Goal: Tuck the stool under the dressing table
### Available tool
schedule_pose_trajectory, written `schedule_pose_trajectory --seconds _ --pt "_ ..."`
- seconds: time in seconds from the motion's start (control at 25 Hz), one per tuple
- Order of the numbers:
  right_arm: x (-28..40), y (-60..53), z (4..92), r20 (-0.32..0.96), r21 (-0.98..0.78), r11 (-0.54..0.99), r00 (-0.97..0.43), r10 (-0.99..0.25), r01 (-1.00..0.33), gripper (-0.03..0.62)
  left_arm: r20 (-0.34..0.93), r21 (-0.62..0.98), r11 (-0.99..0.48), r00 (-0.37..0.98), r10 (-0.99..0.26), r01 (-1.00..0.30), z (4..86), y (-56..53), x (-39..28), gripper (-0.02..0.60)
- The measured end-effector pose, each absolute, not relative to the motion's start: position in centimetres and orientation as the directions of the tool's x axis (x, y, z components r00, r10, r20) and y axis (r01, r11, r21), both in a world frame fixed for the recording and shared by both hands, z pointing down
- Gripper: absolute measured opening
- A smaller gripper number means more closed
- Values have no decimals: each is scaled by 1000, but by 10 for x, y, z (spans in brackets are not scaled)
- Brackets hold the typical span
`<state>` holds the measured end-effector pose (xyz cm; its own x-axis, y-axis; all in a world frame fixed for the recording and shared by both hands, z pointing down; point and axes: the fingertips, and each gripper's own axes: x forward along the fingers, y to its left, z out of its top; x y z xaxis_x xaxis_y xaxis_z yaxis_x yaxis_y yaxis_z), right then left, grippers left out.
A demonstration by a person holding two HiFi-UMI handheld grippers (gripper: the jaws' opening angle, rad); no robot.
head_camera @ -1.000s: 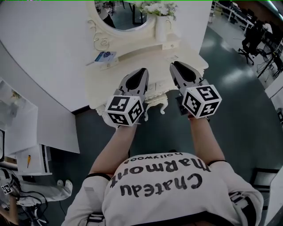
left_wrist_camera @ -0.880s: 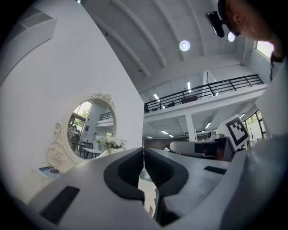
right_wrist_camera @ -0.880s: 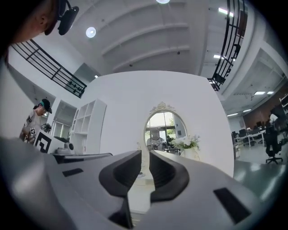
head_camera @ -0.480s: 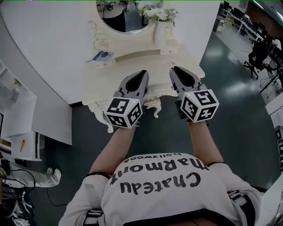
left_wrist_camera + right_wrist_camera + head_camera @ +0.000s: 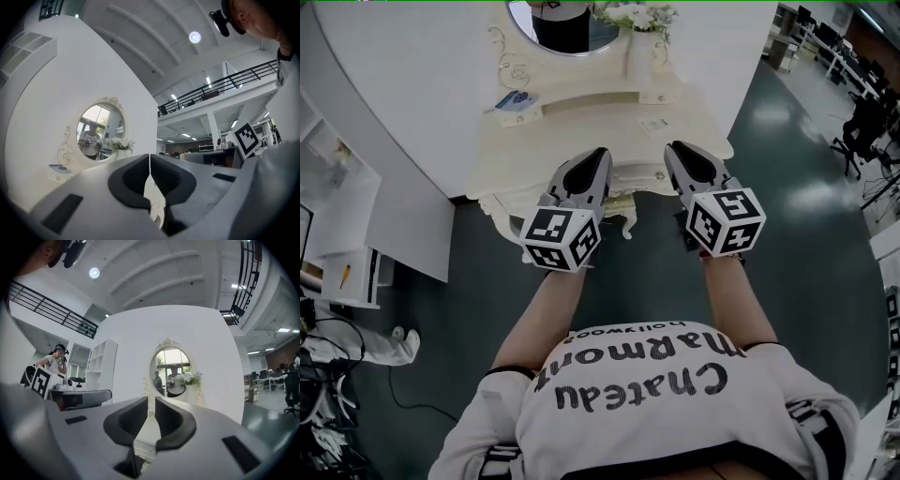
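Both claws hover over the front edge of the dressing table (image 5: 581, 127), our left claw (image 5: 600, 152) closed and empty, our right claw (image 5: 675, 147) slightly apart and empty; we cannot pick out the stool.

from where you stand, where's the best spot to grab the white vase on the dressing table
Take the white vase by its body, below the flowers. It stands upright and slim at the back of the dressing table, mirror close beside it and wall behind, so coming in level from the open front edge looks best.
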<state>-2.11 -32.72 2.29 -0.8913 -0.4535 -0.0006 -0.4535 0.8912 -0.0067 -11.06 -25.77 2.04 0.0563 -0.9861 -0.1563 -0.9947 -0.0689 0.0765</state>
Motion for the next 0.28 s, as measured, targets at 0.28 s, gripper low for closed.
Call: schedule_pose_trajectory --seconds 0.28 --pt "-2 -338 35 21 -27 906 -906 -423 -423 61 -138 92 -18 5 -990 -996 30 -263 -94 29"
